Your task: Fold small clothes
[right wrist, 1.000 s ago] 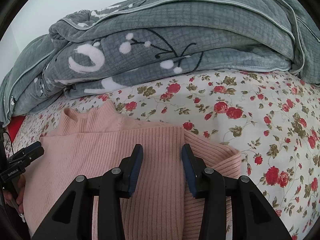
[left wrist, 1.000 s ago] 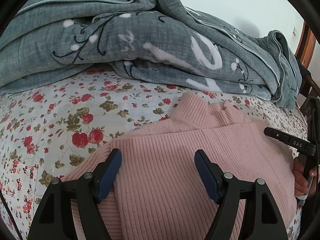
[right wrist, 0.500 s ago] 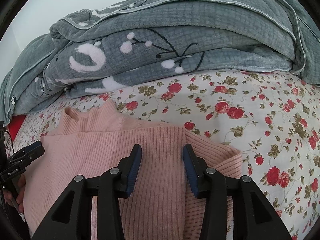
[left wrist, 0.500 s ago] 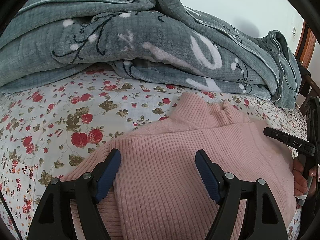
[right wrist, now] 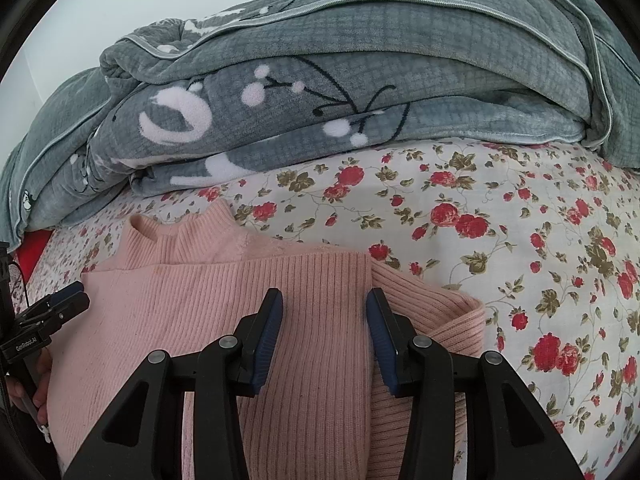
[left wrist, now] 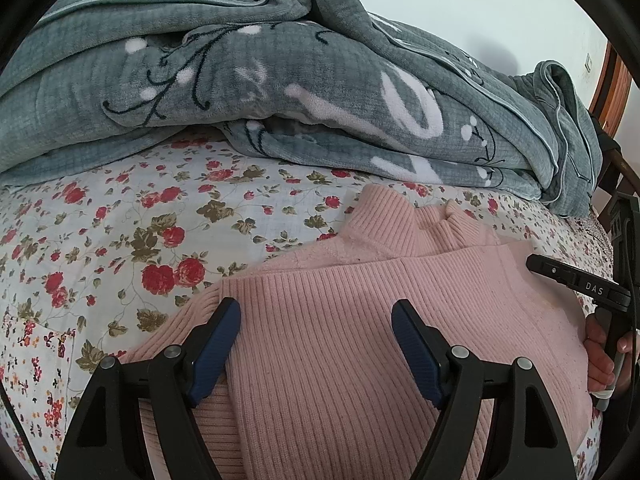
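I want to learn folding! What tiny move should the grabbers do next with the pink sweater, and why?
Probably close the right gripper on the folded edge of the pink sweater beneath it. Both it and the left gripper are open, holding nothing, and a ribbed flap still sticks out on that side.

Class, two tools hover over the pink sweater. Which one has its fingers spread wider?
The left tool: its blue pads gape wide above the pink sweater. The right tool shows a clearly narrower gap.

Right gripper (right wrist: 324,334) sits slightly lower in frame than before, jaws marginally wider over the pink sweater (right wrist: 224,320); left gripper (left wrist: 316,344) view shifts minimally.
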`<state>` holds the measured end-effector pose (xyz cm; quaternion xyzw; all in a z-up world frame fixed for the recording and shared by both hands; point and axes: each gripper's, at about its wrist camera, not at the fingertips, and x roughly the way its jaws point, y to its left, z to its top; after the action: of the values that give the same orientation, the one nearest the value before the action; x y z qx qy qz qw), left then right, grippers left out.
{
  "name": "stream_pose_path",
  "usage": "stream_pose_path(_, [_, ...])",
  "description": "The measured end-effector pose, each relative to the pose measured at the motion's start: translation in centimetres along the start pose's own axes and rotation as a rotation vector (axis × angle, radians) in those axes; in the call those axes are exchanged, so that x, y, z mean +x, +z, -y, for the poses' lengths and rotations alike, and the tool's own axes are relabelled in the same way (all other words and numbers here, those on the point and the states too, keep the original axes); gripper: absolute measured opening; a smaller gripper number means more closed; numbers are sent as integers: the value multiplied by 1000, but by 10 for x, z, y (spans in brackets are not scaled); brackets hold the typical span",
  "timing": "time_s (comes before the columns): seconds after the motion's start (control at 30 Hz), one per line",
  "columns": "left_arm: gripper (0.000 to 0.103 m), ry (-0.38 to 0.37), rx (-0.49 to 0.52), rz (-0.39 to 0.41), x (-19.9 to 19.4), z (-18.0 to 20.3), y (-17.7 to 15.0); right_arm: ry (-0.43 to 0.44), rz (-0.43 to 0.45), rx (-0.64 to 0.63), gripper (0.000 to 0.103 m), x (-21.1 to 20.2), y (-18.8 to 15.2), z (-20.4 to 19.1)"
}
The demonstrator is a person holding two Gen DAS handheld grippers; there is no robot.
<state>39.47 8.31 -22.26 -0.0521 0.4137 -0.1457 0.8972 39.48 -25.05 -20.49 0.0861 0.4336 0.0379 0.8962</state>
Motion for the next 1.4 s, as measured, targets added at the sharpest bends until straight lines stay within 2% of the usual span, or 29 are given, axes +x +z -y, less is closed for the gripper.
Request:
stream_pose_path(0.97, [77, 6, 5, 2, 0, 1, -1, 0, 2, -11, 44, 0, -2, -4])
stream_pose_path(1.13, [77, 40, 31, 12, -2, 4, -1, 11, 22, -21, 44, -4, -3, -5])
stream_pose_path(1.23, [77, 109, 56, 45, -5, 10, -2, 35, 76, 6, 42, -15, -4, 2])
stream_pose_path(1.3, [77, 168, 71, 94, -12, 16, -2, 27, 117, 8, 42, -22, -5, 2])
stream_pose_path(1.4, [77, 178, 78, 102, -13, 16, -2, -16, 111, -17, 42, -21, -5, -3])
